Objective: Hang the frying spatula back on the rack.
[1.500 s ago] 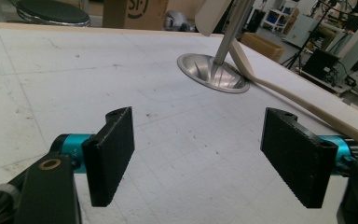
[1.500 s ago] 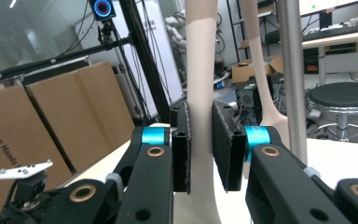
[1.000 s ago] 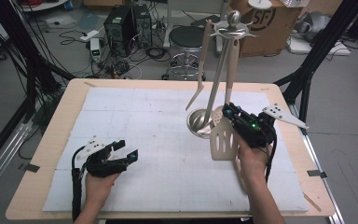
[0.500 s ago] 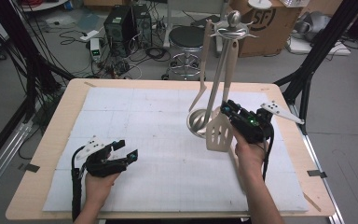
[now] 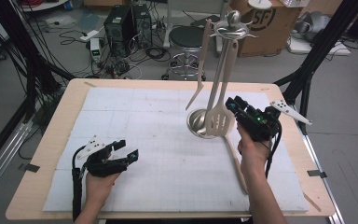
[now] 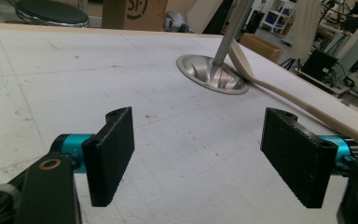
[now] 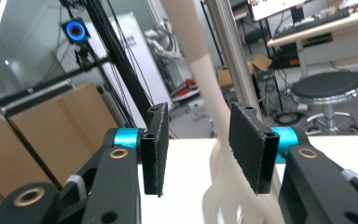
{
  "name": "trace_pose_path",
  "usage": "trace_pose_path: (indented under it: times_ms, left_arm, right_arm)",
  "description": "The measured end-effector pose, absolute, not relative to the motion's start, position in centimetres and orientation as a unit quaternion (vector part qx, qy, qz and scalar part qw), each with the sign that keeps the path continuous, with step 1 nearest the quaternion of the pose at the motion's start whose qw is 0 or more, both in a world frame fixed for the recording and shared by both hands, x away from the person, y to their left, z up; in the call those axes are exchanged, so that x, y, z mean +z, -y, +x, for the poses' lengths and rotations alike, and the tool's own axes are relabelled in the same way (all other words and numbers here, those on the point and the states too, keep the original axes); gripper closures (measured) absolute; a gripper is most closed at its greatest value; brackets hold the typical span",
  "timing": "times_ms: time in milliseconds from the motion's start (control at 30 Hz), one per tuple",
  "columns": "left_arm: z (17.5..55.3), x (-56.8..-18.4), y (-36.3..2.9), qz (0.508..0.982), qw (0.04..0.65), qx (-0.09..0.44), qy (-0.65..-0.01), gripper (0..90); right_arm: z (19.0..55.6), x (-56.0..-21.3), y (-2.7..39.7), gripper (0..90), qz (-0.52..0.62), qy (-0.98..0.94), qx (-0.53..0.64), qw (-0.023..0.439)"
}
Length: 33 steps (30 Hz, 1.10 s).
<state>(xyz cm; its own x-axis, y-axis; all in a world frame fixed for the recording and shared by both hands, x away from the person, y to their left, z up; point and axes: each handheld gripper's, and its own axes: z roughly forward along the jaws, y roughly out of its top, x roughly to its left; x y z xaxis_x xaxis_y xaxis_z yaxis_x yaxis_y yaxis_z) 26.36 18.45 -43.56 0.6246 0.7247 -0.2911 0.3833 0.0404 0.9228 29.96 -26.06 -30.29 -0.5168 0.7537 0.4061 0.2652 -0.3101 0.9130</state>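
Black, rubber-faced pads of the right tool [image 5: 231,103] stand partly apart, its jaws having just been opening around the cream slotted spatula [image 5: 219,119], which hangs from a hook of the steel utensil stand [image 5: 233,29] near the far right of the table [image 5: 51,140]. In the right gripper view the spatula's [image 7: 214,112] handle passes through the gap, close to the right-hand pad [image 7: 248,149], and no pad can be seen pressing on it; the utensil appears to hang on its own. The work in hand looks like the release that ends a hanging: the spatula is on its hook and the tool is letting go. The next move probably calls for a clean withdrawal toward the person without brushing the blade, then a turn to the cream spoon [image 5: 235,161], which lies flat on the white mat just below the stand's round base [image 5: 200,123], its handle running toward the near edge beside the right forearm. A cream fork [image 5: 200,65] already hangs on the stand's left side. The left tool [image 5: 127,149] rests low on the mat at the near left, jaws wide apart on nothing, well away from the stand, whose base [image 6: 212,74] and the spoon [image 6: 303,105] show beyond its pads.
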Motion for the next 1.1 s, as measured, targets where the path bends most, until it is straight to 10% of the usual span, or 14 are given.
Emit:
trace_pose_path:
  times_ms: [1100]
  left_arm:
    - [26.9, -43.7, -18.0, 0.677, 0.597, 0.142, -0.406, 26.4]
  right_arm:
    - [31.0, -25.5, 26.9, 55.9, 0.440, -0.500, 0.713, 0.220]
